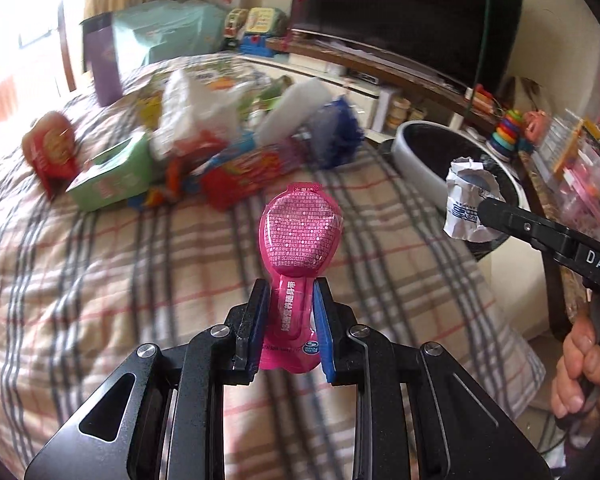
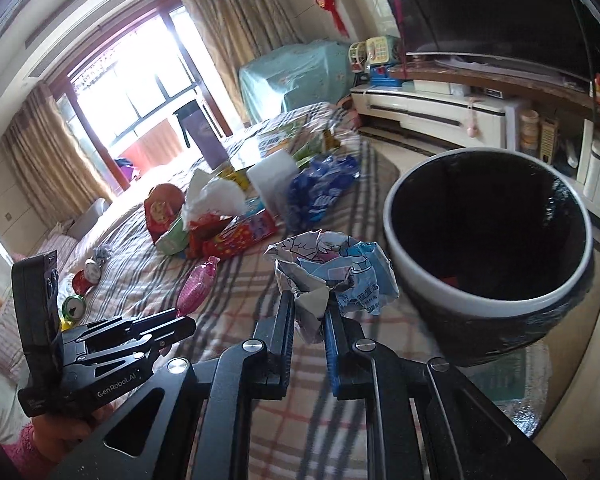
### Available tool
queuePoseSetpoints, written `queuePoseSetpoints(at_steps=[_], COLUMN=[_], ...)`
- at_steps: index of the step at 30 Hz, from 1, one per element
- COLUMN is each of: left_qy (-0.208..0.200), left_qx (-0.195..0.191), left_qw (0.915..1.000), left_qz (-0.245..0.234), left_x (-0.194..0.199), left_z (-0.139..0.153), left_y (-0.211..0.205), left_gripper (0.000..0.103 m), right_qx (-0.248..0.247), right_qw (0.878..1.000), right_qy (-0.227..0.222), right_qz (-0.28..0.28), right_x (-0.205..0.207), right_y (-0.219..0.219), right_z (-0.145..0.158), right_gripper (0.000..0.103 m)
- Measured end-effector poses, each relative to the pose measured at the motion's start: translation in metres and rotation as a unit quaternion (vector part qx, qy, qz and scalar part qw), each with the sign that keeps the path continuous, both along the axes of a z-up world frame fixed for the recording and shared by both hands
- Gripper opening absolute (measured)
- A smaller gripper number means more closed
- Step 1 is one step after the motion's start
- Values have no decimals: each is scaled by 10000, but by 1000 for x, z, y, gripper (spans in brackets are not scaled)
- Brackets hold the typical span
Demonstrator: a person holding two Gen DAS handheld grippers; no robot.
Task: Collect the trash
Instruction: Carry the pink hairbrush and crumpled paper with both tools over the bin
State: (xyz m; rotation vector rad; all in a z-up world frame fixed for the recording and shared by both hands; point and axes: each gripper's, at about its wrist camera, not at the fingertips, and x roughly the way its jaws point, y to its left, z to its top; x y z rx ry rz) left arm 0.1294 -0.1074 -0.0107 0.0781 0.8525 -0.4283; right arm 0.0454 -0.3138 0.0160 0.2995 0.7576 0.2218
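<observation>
Left tongs: black linkage frame, blue pads, pointing forward and downward; jaws drawn in close, clamped on the narrow neck of a pink wrapper, which stands out beyond the tips. Seen from the right wrist view at lower left, body angled up and to the right.

Right tongs: same build, pointing forward and downward; jaws nearly together, pinching a crumpled paper wad at the fingertips. In the left wrist view it enters from the right edge, reaching up and to the left.

Right hand: fingers curled round the handle, partly visible at the frame's edge
</observation>
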Motion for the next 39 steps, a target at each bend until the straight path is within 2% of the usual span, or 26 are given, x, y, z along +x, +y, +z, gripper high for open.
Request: queuePoseSetpoints(at_steps=[14,30,39], left_qy=[-137,-211,-272], left_qx=[121,275,370], left_qw=[9984,9960,9935], left_qz=[-539,-822,-1039], left_x=[9,27,38], left_z=[15,24,31], left_y=[-63,-107,-133], left_gripper=[21,21,21], right_qx=[-100,-129,-159], right_qw=[9991,9978,9973], right_qy=[-48,-13,181], right_qz=[-419,-645,-692], right_x=[0,15,33], right_y=[-48,-84,-105], right_z=[7,6,-2], right_gripper=[14,14,14])
